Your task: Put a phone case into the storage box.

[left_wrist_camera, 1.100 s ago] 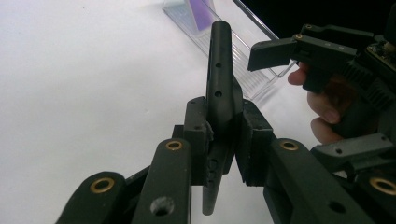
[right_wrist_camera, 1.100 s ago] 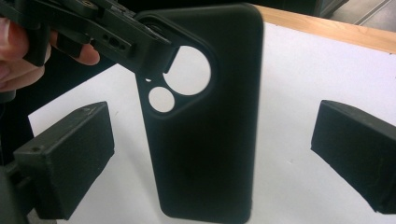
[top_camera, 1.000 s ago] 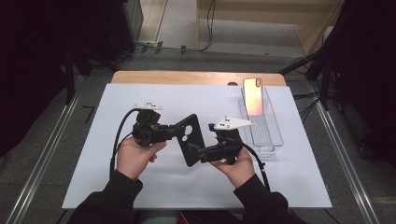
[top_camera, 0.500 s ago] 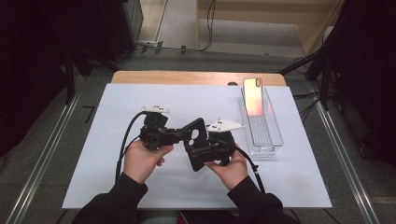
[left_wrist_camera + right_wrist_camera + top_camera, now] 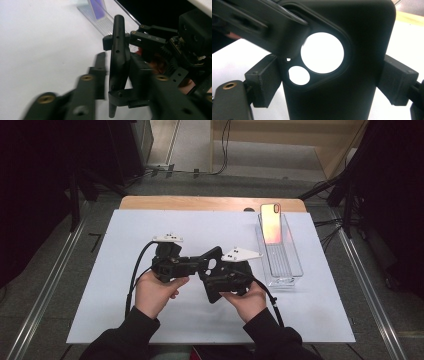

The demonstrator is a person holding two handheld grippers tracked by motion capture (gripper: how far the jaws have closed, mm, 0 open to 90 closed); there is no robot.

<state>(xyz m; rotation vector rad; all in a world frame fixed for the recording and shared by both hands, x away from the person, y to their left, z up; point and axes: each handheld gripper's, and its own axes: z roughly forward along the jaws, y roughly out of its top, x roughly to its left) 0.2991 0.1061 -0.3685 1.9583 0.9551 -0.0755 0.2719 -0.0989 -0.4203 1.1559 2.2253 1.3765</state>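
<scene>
A black phone case [image 5: 212, 272] with a camera cut-out hangs above the white mat between two hand-held grippers. My right gripper [image 5: 216, 284] is shut across its width; its pads [image 5: 265, 83] press both long edges of the case [image 5: 362, 50], and the jaws have just been closing. My left gripper [image 5: 206, 262] reaches in from the left, and its jaws have just been opening. In the left gripper view the case [image 5: 118, 50] stands edge-on between those jaws, with a slim gap to the blurred left finger [image 5: 100, 65]. One left finger [image 5: 274, 32] crosses the cut-out.
A phone [image 5: 271, 222] with a shiny orange back stands upright in a clear plastic tray [image 5: 287, 270] at the right of the white mat [image 5: 100, 285]. A wooden table edge [image 5: 200, 202] runs behind the mat. Metal rails flank the table.
The two hands have drawn a little closer together over the mat. The left gripper's jaws have spread off the case while the right gripper's pads have closed on its edges.
</scene>
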